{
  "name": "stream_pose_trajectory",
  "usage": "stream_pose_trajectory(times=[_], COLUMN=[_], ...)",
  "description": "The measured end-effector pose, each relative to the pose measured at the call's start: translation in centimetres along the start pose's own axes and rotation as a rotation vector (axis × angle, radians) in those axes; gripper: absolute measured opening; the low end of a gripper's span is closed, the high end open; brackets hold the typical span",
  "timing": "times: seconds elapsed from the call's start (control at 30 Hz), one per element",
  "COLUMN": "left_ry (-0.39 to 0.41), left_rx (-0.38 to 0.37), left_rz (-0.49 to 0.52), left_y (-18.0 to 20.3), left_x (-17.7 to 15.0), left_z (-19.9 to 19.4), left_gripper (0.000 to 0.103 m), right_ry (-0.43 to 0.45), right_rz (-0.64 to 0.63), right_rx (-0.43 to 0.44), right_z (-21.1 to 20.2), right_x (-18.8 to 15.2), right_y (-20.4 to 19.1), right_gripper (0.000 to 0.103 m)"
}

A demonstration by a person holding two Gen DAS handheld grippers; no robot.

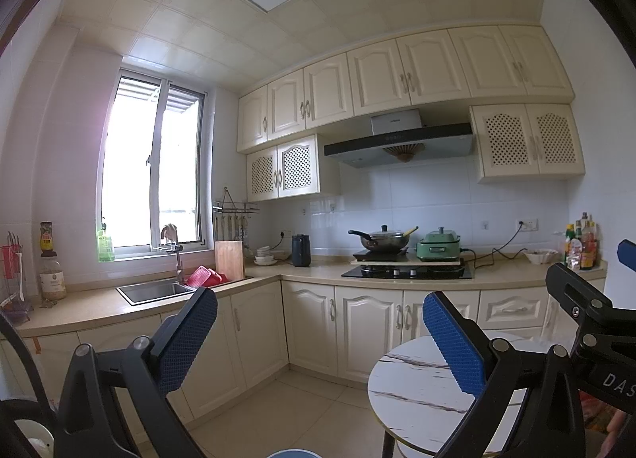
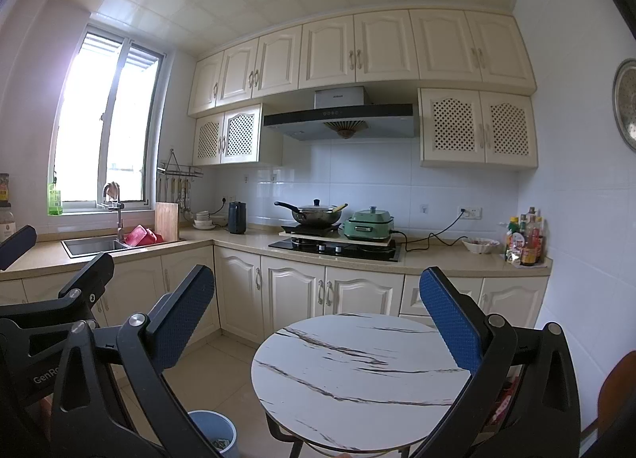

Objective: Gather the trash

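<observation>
My left gripper [image 1: 320, 339] is open, its two blue-padded fingers spread wide with nothing between them, held in the air facing the kitchen. My right gripper [image 2: 316, 317] is also open and empty, above a round white marble-look table [image 2: 357, 378]. A blue-grey waste bin [image 2: 212, 434] stands on the floor left of the table, with a few scraps inside; only its rim [image 1: 294, 454] shows in the left wrist view. The tabletop [image 1: 417, 386] is bare. Some colourful packaging [image 2: 505, 398] shows low beside the table on the right, too hidden to identify.
An L-shaped counter [image 2: 437, 259] holds a sink [image 2: 95, 245], a cutting board [image 2: 166, 219], a kettle [image 2: 237, 223], a wok [image 2: 314, 213], a green cooker [image 2: 369, 224], a bowl [image 2: 480, 245] and sauce bottles [image 2: 524, 239]. A brown chair back [image 2: 620, 390] is at the right edge.
</observation>
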State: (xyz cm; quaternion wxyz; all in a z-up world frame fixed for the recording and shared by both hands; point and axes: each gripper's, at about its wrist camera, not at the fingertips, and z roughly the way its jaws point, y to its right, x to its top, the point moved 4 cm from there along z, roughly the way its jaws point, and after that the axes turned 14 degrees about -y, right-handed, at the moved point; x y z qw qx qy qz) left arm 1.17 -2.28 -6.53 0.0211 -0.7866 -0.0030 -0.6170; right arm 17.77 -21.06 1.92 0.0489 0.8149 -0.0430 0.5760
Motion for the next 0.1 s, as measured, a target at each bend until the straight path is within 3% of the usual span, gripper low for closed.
stream_pose_trajectory(times=[0.1], left_ry=[0.001], left_rx=[0.001], left_rz=[0.001], left_y=[0.03], left_x=[-0.01], left_z=[-0.09], left_gripper=[0.103], right_ry=[0.000], right_rz=[0.001], right_rx=[0.000], right_z=[0.02], right_x=[-0.04], right_y=[-0.09], right_gripper=[0.103])
